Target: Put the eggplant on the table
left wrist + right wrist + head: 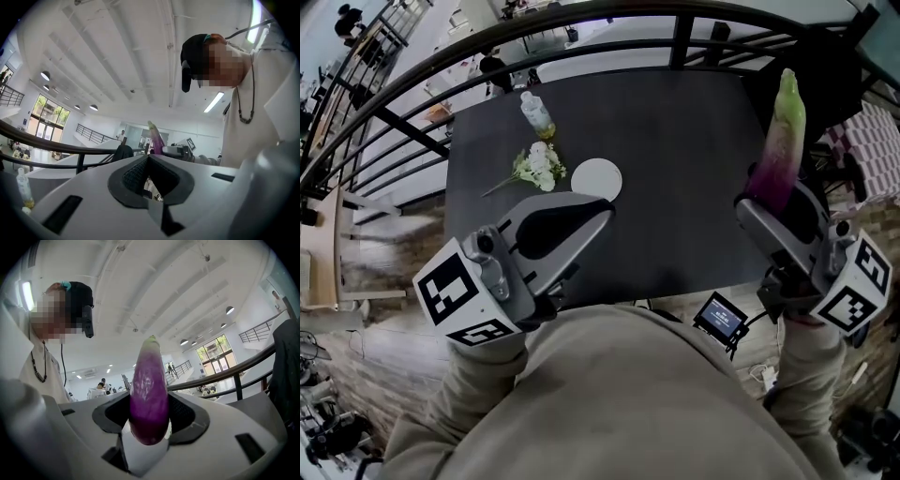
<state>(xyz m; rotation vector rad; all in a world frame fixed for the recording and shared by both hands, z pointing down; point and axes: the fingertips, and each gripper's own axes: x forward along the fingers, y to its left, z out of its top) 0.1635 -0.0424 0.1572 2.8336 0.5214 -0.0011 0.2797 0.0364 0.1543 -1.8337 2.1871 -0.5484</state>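
A long eggplant [778, 150], purple at the bottom and pale green at the top, stands upright in my right gripper [759, 202], which is shut on its purple lower end at the right edge of the black table [675, 141]. In the right gripper view the eggplant [149, 376] fills the gap between the dark pads of that gripper [149, 401]. My left gripper [598, 208] is over the table's near left part, shut with nothing in it. In the left gripper view its tips [149, 159] meet, and the eggplant [157, 140] shows beyond them.
On the table's far left are a small clear bottle [536, 114], a sprig of white flowers [539, 167] and a white round disc [596, 178]. A dark curved railing [581, 37] runs behind the table. A small screen device [719, 317] hangs below the near edge.
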